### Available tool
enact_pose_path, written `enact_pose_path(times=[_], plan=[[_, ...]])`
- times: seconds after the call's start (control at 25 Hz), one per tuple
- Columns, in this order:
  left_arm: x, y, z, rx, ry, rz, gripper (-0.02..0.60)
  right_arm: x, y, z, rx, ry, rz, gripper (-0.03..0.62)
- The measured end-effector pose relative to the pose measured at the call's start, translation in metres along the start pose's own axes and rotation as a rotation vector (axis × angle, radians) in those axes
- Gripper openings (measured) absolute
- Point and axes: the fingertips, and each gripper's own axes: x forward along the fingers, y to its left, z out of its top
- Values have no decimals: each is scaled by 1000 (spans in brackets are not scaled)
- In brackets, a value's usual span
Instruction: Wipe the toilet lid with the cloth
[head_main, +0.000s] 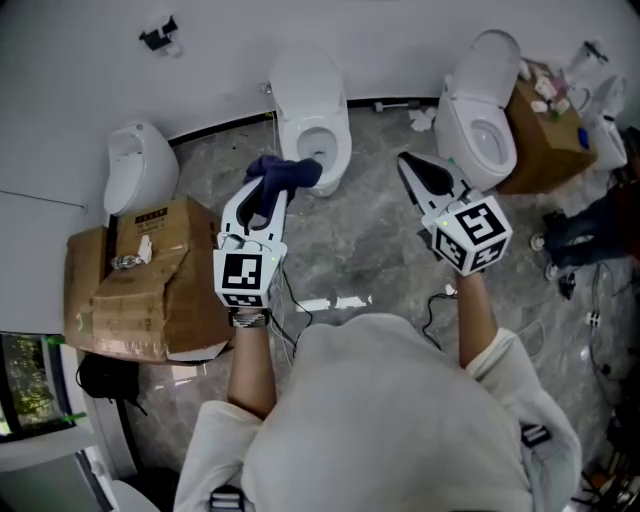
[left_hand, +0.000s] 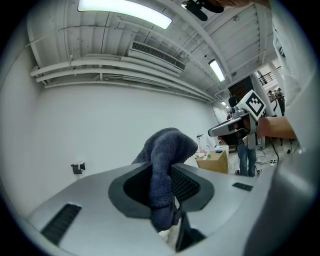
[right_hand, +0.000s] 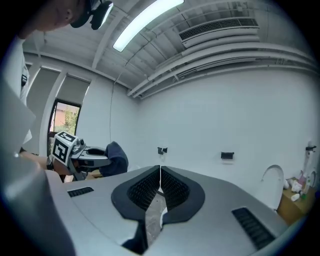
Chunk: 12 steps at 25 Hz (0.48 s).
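Note:
My left gripper (head_main: 266, 186) is shut on a dark blue cloth (head_main: 287, 174), which bunches out past the jaw tips. In the left gripper view the cloth (left_hand: 166, 150) is pinched between the ribbed pads and hangs down between them. It is held in the air in front of the middle white toilet (head_main: 313, 125), whose lid (head_main: 301, 72) stands raised against the wall. My right gripper (head_main: 411, 166) is shut with nothing in it, its jaws (right_hand: 159, 175) meeting along a thin seam. It hovers left of a second white toilet (head_main: 478, 118).
A white urinal (head_main: 140, 165) is on the wall at left, above open cardboard boxes (head_main: 140, 285) on the grey marble floor. Another cardboard box (head_main: 545, 140) with bottles stands right of the second toilet. Cables and a person's legs (head_main: 585, 235) are at the far right.

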Motion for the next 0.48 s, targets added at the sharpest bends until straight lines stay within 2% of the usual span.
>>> enact_pose_path(times=[0.12, 0.32, 0.48], plan=[[5, -5, 3, 6, -1, 5, 97, -3, -5, 1, 15, -11, 19, 29], [10, -15, 6, 8, 2, 26, 98, -7, -10, -6, -47, 20, 58, 29], [17, -31, 3, 14, 19, 34, 98, -14, -20, -15, -40, 38, 85, 29]])
